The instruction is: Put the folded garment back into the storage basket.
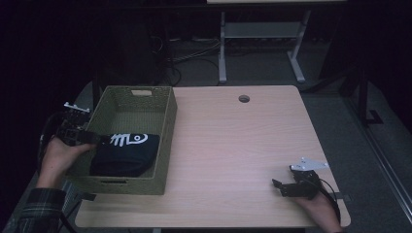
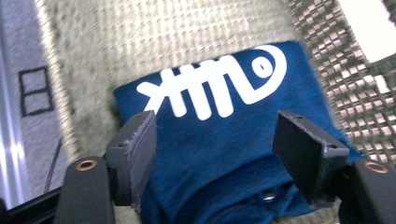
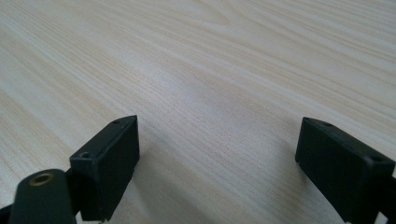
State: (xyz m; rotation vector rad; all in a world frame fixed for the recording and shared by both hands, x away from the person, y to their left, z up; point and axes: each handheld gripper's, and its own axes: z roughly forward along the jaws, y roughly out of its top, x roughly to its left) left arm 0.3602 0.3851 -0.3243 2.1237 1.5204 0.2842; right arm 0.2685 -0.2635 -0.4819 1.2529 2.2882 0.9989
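Note:
A folded dark blue cloth (image 1: 124, 153) with a white fishbone print lies in the near half of a woven olive basket (image 1: 167, 141) at the table's left. My left gripper (image 1: 94, 139) reaches over the basket's left wall to the cloth's edge. In the left gripper view the cloth (image 2: 224, 135) lies on the basket floor (image 2: 140, 37) between and under the jaws of this gripper (image 2: 219, 149), which stand wide apart without pressing on it. My right gripper (image 1: 281, 187) rests at the table's near right, open (image 3: 217, 158) over bare wood with nothing between its jaws.
The light wooden table (image 1: 233, 145) has a round cable hole (image 1: 244, 98) near its far edge. The basket's far half holds nothing. Beyond the table stand the white legs of another desk (image 1: 222, 48), with cables on the dark floor.

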